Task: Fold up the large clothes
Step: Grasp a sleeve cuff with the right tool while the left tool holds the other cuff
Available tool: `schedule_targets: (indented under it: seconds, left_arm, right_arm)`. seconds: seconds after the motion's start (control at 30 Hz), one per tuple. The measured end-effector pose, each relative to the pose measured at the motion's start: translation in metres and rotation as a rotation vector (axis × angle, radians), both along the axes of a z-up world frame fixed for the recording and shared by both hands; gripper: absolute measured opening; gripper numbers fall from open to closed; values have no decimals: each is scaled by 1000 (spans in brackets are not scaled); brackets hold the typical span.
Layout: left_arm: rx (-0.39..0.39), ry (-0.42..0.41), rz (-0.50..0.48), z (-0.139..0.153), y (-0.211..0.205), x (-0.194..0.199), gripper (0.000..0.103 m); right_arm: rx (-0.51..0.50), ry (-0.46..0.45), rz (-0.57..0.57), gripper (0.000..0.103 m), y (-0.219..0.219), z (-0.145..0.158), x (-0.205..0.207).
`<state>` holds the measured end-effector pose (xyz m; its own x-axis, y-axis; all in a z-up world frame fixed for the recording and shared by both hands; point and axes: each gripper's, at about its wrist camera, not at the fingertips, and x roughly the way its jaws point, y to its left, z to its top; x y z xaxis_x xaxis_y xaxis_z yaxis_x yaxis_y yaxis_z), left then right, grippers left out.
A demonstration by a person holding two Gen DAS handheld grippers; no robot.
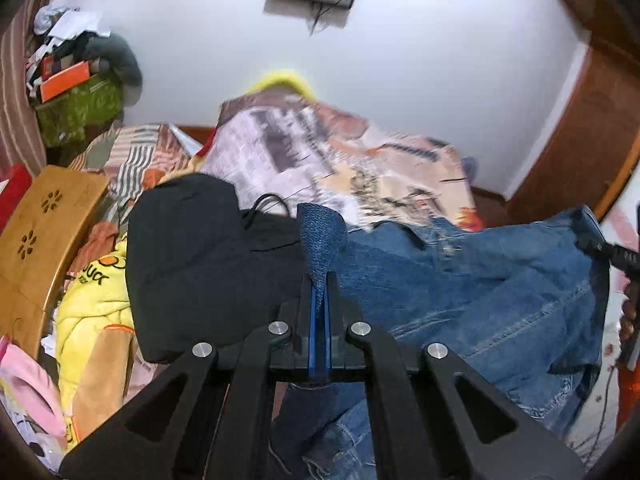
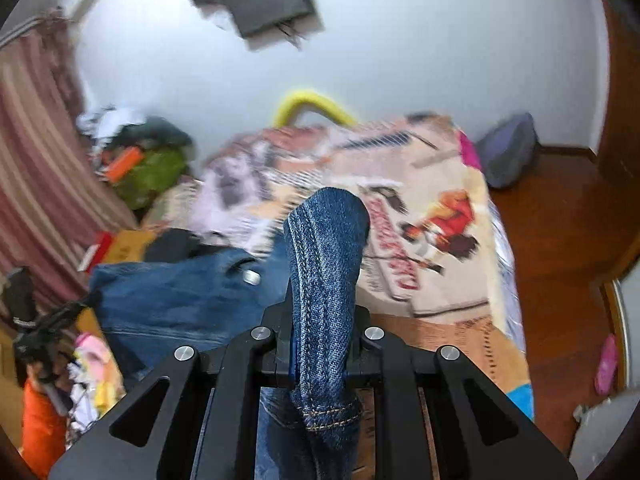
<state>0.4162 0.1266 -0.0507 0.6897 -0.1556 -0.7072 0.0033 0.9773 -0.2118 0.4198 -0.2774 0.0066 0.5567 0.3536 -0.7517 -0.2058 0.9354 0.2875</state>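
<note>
White walls back a cluttered bedroom, where a bed (image 2: 448, 304) carries a printed blanket (image 1: 360, 160) with newspaper and cartoon patterns, a yellow object showing just behind its raised far end. Blue jeans (image 1: 460, 280) hang spread between the two tools above the bed. From the left wrist view, the left gripper (image 1: 319, 304) has its fingers (image 1: 306, 308) closed on a pointed fold of the denim, which sticks up from between them, while the rest of the fabric stretches away to the right, where the other tool pinches its far corner. From the right wrist view, the right gripper (image 2: 320, 320) is clamped on a thick, double-stitched seam of the jeans, the cloth rising in a rounded hump above the fingers and hanging down below them; a metal button shows on the denim to the left. A black garment (image 1: 200, 264) lies just beside the jeans on the left, partly over a yellow piece of clothing (image 1: 92, 312) with printed lettering. A wooden board (image 1: 40, 248) with flower-shaped cutouts leans at the far left, near a striped curtain (image 2: 36, 152) and a green bag (image 1: 76, 112) heaped with oddments. Reddish wooden floor (image 2: 560, 240) runs along the right side of the bed.
</note>
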Motion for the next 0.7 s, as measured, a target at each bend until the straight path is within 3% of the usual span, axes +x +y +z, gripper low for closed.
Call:
schedule_targets:
  seconds: [0.17, 0.33, 0.53, 0.7]
  left_arm:
    - [69, 87, 59, -56, 9, 42, 1]
    - [74, 135, 87, -95, 22, 63, 2]
    - [198, 139, 79, -100, 3, 62, 3]
    - [240, 121, 51, -82, -8, 46, 3]
  right_arm:
    - [-60, 126, -102, 12, -31, -74, 32]
    - [-89, 195, -116, 13, -47, -119, 42]
    - [-208, 138, -84, 17, -29, -115, 33]
    - [-213, 138, -83, 19, -28, -99, 16]
